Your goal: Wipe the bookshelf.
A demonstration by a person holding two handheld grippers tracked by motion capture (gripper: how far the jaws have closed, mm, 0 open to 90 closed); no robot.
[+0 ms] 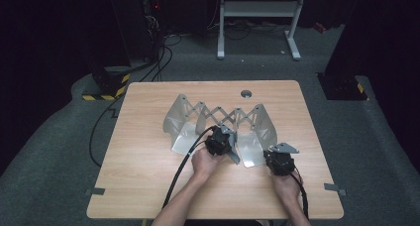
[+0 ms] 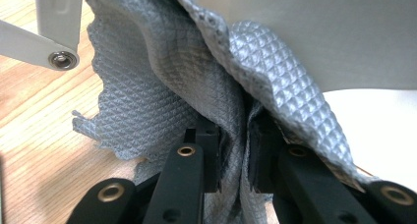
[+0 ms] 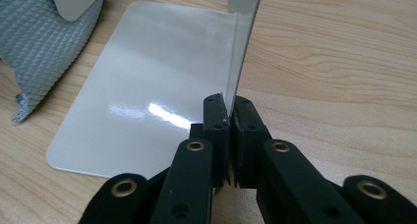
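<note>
Wood-topped table (image 1: 148, 176) is seen from the high view, with an expandable metal rack (image 1: 218, 124) standing open near its middle, a scissor lattice linking glossy white panels. The left gripper (image 1: 221, 142) is held by the left hand (image 1: 205, 162) at the rack's front centre, and the right gripper (image 1: 278, 160) is held by the right hand (image 1: 287, 182) at the rack's front right corner. Black cables (image 1: 183, 171) are trailed back toward the person from both tools. A round grommet (image 1: 246, 93) is set into the far edge of the table.

From the left gripper view, a grey waffle-textured cloth (image 2: 196, 86) is seen pinched between the two black jaws, which are drawn in on its folds. The cloth is draped against a white panel (image 2: 344, 32) of the rack, and a riveted lattice strut (image 2: 44, 49) is visible at upper left above the tabletop.

From the right gripper view, the jaws are seen pressed together on the thin edge of an upright panel (image 3: 241, 52). A flat base plate (image 3: 147, 96) is lying on the table just to the left, and the grey cloth is seen at the upper left corner, touching the wood.
</note>
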